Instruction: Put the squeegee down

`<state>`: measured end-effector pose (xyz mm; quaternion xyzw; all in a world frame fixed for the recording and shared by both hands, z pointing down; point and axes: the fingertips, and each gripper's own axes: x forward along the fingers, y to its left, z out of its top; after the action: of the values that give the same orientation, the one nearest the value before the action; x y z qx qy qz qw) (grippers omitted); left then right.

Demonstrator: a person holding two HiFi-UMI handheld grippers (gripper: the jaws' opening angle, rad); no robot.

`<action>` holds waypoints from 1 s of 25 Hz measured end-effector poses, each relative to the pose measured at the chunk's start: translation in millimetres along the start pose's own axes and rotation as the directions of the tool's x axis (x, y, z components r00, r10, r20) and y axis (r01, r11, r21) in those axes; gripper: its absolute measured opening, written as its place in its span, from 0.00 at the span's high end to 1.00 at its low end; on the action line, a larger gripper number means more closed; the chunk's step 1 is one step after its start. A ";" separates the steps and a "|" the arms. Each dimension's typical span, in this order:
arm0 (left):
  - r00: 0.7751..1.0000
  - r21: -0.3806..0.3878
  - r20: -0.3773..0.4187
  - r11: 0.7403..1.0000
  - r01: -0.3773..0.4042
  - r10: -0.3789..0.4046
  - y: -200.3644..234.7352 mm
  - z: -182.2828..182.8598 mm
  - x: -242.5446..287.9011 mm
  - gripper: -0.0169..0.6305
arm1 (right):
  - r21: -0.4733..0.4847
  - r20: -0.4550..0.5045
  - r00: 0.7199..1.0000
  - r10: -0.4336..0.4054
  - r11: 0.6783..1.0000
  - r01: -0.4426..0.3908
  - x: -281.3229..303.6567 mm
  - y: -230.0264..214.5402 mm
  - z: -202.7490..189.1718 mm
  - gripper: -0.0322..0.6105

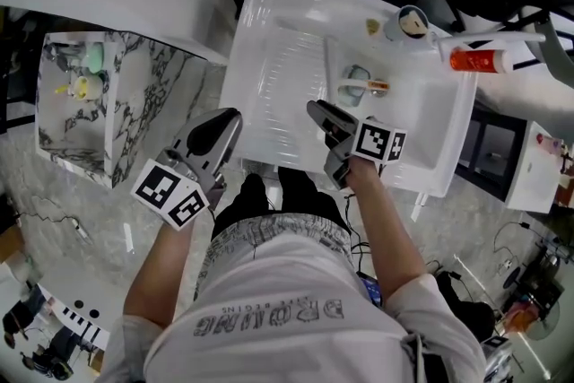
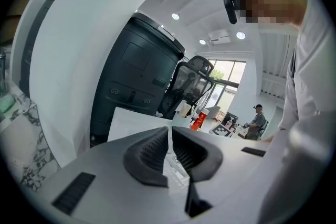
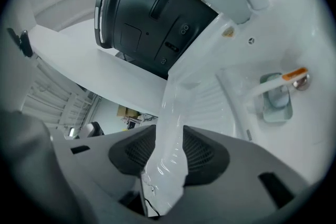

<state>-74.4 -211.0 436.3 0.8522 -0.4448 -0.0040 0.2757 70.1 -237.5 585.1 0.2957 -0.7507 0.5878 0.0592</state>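
I am gripping the squeegee (image 3: pixel 167 170) in my right gripper (image 1: pixel 321 114). Its white, glossy body is running up between the two pads, which are pressing on it from both sides. It is poking forward over the near edge of the sink (image 1: pixel 247 31) toward the ribbed draining board (image 1: pixel 287 67), and I cannot tell whether its far end is touching anything. My left gripper (image 2: pixel 170 134) is hanging off the sink's near left corner with its jaws drawn together to a sliver and nothing between them, so it is taking no part. As I judge it, I am in the carrying step and the putting down is not yet done, since the squeegee is off the surface at my end. The next move is calling for me to lower it until it is lying flat on the draining board, short of the tap (image 1: pixel 354 87) at the board's far right. Only then should I be spreading the pads and drawing back along its line, so that I am not dragging it off the near edge.
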 end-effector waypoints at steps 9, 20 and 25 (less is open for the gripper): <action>0.998 0.034 0.035 0.998 0.052 -0.053 -17.9 15.9 -15.8 0.91 | -0.058 0.083 0.996 0.012 0.998 -0.007 -26.7 32.5 -3.1 0.70; 0.993 0.071 0.069 0.993 0.096 -0.101 -27.3 27.8 -43.8 0.91 | -0.151 0.142 0.990 0.022 0.988 -0.001 -38.8 72.6 -15.3 0.72; 0.990 0.083 0.078 0.990 0.112 -0.118 -28.7 32.1 -56.4 0.91 | -0.184 0.181 0.983 0.030 0.983 0.004 -44.8 91.3 -20.1 0.75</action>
<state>-94.9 -170.1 382.1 0.8856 -0.4057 -0.0376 0.2229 54.6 -190.1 494.2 0.3368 -0.8058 0.4869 0.0133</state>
